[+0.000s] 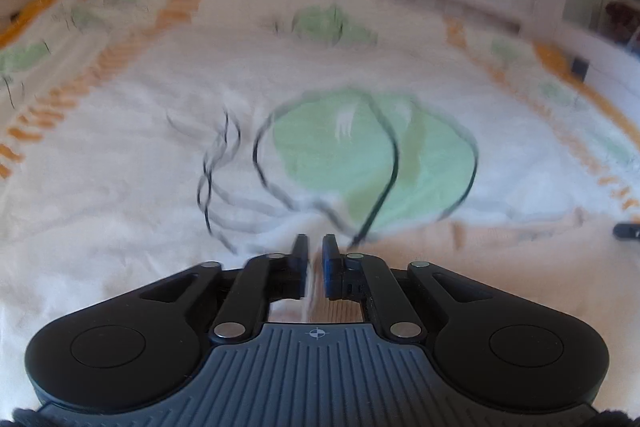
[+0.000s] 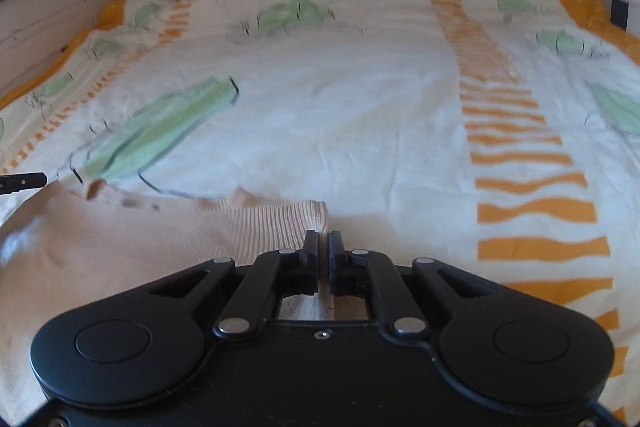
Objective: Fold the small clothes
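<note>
The beige garment is spread low over the printed bed cover, its ribbed hem running across to the right gripper. That gripper's jaws are drawn nearly together on the hem's corner, and cloth is seen passing between them, so the corner is judged to be pinched. In the left wrist view, which is blurred, the left gripper is likewise almost closed, with a pale strip of fabric showing between its fingers; the opposite edge of the garment appears to be held there. The step in hand is judged to be the carrying of one edge over for a fold. Next, both held corners are to be kept level and laid onto the far part of the garment before release.
</note>
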A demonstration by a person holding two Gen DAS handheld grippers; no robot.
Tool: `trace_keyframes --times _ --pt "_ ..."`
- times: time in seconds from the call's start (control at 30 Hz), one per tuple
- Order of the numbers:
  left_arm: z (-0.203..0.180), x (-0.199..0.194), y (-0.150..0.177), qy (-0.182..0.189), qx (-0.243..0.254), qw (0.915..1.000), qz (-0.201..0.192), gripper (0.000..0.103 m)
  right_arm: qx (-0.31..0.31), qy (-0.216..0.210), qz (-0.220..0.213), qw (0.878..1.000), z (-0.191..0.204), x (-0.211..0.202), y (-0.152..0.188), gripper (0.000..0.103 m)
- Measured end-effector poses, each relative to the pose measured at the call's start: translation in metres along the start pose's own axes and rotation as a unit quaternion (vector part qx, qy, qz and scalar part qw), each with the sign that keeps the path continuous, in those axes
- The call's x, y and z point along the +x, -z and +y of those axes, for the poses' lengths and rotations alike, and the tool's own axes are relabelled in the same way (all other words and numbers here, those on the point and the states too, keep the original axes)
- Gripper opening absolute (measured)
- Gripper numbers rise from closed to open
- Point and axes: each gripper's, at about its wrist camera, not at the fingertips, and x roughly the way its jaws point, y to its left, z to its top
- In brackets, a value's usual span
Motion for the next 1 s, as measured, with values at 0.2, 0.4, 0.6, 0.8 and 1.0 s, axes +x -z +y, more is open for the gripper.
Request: trace_keyframes --times 0.2,0.4,0.6,0.8,1.0 --pt "0.006 -0.015 0.004 -0.013 -0.027 0.9995 0.007 0.093 0.017 -0.001 -0.036 0.999 -0.002 -0.03 0.001 0.089" --pt "-0.012 -0.069 0.002 -0.015 -0.043 0.9988 -0.02 0.099 0.036 -0.005 -0.05 0.998 0.0 -0.069 0.006 0.103" --pt "-0.06 -0.094 0.016 0.001 -0.036 0.9993 0.001 0.102 0.054 0.007 -0.015 0.998 0.008 -0.09 0.021 0.103" --pt "-0.108 -0.078 0.02 0.009 -0.006 0.9995 0.031 0.102 0.059 0.01 -0.03 0.998 0.01 -0.098 0.04 0.103" --pt "-0.136 -0.049 0.019 -0.022 0.01 0.9984 0.051 0.102 0.053 0.022 -0.03 0.998 0.0 -0.091 0.054 0.103"
